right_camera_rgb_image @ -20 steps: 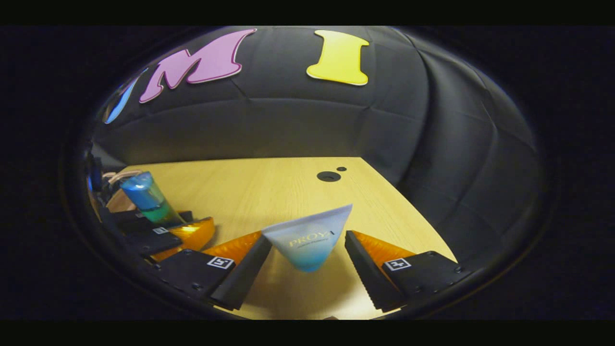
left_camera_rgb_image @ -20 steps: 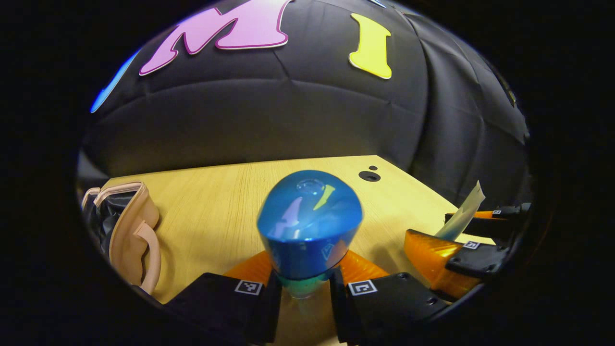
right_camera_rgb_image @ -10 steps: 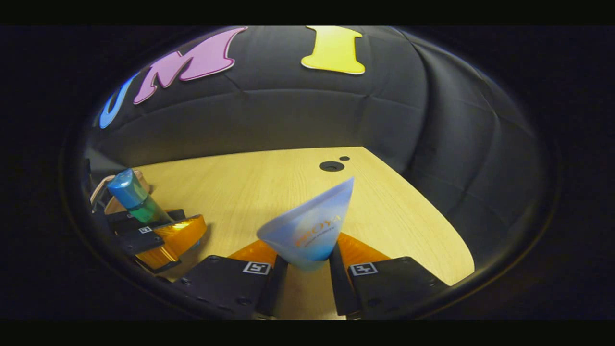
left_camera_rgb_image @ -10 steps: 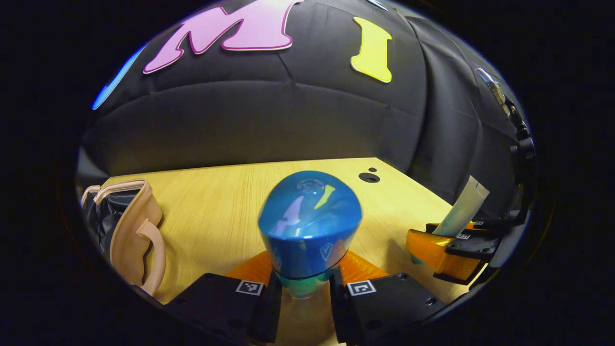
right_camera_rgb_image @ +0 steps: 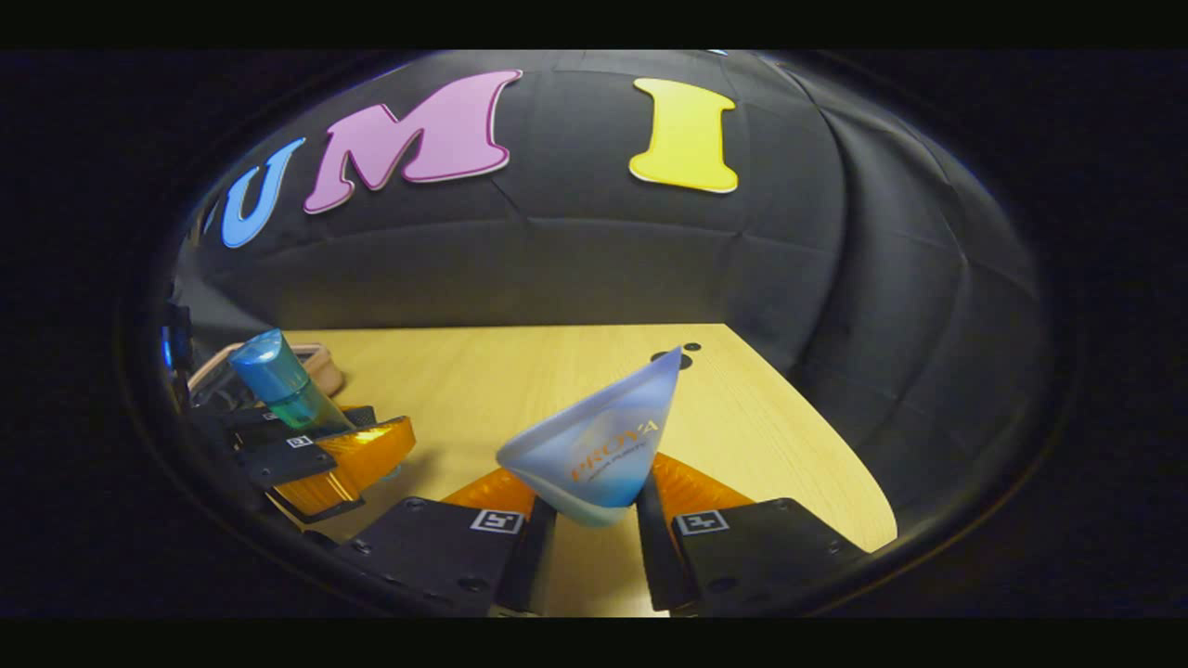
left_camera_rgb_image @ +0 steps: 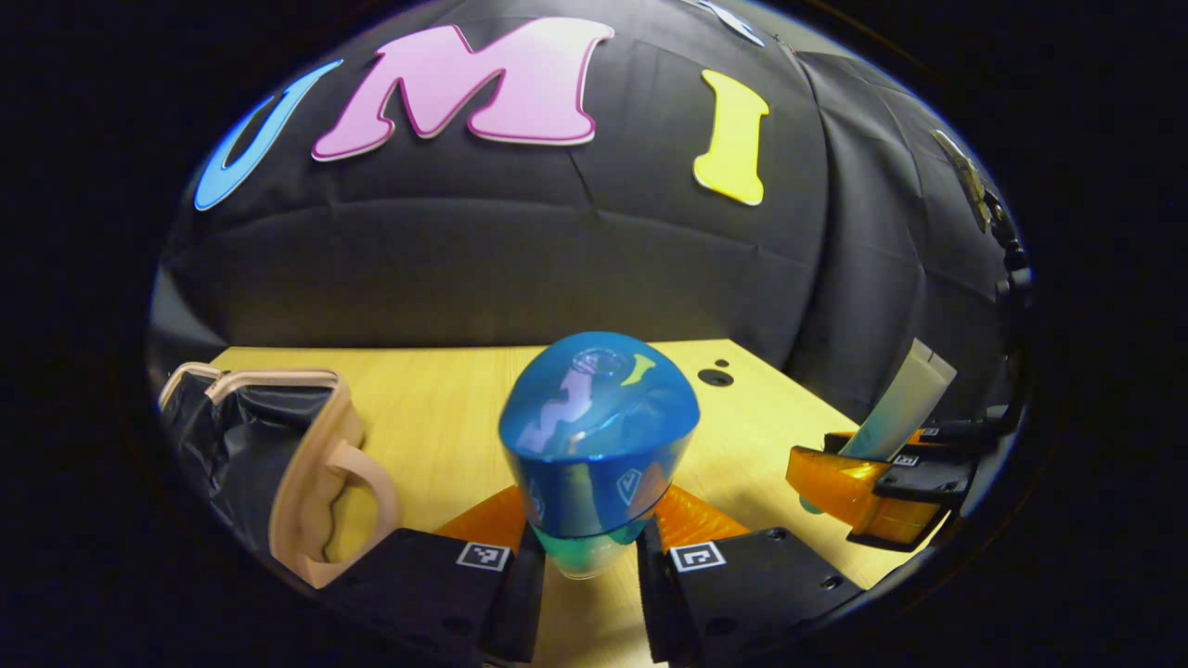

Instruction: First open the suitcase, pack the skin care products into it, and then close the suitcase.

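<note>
In the left gripper view my left gripper (left_camera_rgb_image: 583, 566) is shut on a blue-capped green bottle (left_camera_rgb_image: 597, 436), held upright above the wooden table (left_camera_rgb_image: 445, 417). The open beige suitcase (left_camera_rgb_image: 306, 464) with dark lining lies at the left. In the right gripper view my right gripper (right_camera_rgb_image: 594, 520) is shut on a pale blue squeeze tube (right_camera_rgb_image: 603, 445), its flat end pointing up and away. The left gripper (right_camera_rgb_image: 325, 455) with the bottle (right_camera_rgb_image: 278, 380) shows at that view's left, and the right gripper (left_camera_rgb_image: 882, 478) with the tube (left_camera_rgb_image: 905, 404) shows at the left gripper view's right edge.
The table has a round cable hole (left_camera_rgb_image: 716, 377) near its far right corner (right_camera_rgb_image: 664, 356). Black cloth wall stands behind and right of the table. A corner of the suitcase (right_camera_rgb_image: 316, 366) peeks out behind the bottle in the right gripper view.
The right gripper closed on the tube and lifted it. Both grippers have risen and tilted up, and the left one has swung toward the suitcase, which now looks larger and closer.
</note>
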A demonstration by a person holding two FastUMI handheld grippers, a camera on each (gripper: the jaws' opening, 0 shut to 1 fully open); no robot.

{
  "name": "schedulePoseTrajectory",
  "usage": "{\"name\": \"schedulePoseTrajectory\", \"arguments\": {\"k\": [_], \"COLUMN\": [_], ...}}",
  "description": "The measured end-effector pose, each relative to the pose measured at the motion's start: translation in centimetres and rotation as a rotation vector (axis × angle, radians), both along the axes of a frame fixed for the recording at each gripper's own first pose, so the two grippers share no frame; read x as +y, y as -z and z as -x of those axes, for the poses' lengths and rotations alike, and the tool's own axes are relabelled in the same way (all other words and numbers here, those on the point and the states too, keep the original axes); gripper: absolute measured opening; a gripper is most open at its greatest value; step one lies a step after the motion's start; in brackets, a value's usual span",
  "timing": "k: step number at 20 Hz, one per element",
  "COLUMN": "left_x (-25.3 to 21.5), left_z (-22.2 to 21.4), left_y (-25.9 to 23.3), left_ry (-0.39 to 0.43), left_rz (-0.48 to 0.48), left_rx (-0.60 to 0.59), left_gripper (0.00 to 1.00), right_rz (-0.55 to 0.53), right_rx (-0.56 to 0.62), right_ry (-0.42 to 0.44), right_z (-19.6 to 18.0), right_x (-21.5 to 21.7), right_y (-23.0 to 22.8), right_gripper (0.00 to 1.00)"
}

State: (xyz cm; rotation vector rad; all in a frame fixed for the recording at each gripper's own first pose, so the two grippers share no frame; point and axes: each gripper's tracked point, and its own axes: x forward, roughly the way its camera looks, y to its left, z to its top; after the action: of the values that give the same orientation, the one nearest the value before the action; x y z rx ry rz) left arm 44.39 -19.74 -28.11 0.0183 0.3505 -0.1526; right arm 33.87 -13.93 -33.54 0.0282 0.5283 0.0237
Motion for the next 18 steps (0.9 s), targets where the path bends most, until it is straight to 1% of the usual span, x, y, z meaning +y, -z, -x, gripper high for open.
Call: {"name": "schedulePoseTrajectory", "arguments": {"k": [1,2,3,6,8,9,10,12,14,16,17,18], "left_x": [0.8,1.8,3.0,7.8,11.8,14.1,16.3,19.7,22.9,26.2,27.4,28.7], "left_z": [0.5,1.0,1.6,3.6,5.2,5.9,6.6,7.5,8.0,8.8,9.2,9.6], "left_y": [-1.1,-2.2,-2.9,-5.2,-5.7,-6.0,-6.3,-6.7,-7.2,-7.0,-6.8,-6.2], "left_ry": [-0.008,-0.019,-0.031,-0.098,-0.157,-0.190,-0.223,-0.270,-0.301,-0.324,-0.331,-0.333], "left_rz": [0.002,-0.002,-0.009,-0.010,-0.012,-0.016,-0.021,-0.037,-0.059,-0.061,-0.065,-0.082], "left_rx": [-0.017,-0.030,-0.034,-0.045,-0.025,-0.014,-0.010,-0.006,-0.002,0.037,0.061,0.098], "left_gripper": [0.48,0.45,0.48,0.48,0.48,0.44,0.48,0.48,0.48,0.48,0.48,0.48], "right_rz": [-0.005,-0.009,-0.018,-0.055,-0.077,-0.093,-0.108,-0.134,-0.151,-0.156,-0.158,-0.162], "right_rx": [-0.009,-0.020,-0.031,-0.064,-0.082,-0.090,-0.095,-0.099,-0.107,-0.107,-0.108,-0.106], "right_ry": [-0.017,-0.038,-0.062,-0.146,-0.202,-0.227,-0.252,-0.300,-0.344,-0.384,-0.393,-0.397], "right_z": [0.3,0.5,0.8,1.2,1.4,1.5,1.6,2.2,2.7,3.4,3.6,3.8], "right_x": [1.0,2.2,3.6,8.8,12.5,14.5,16.4,20.0,23.3,26.2,27.2,28.1], "right_y": [-0.8,-1.7,-2.6,-5.2,-6.5,-7.1,-7.6,-8.4,-9.2,-9.6,-9.7,-9.8], "right_gripper": [0.44,0.44,0.44,0.44,0.44,0.44,0.44,0.44,0.44,0.44,0.39,0.44]}}
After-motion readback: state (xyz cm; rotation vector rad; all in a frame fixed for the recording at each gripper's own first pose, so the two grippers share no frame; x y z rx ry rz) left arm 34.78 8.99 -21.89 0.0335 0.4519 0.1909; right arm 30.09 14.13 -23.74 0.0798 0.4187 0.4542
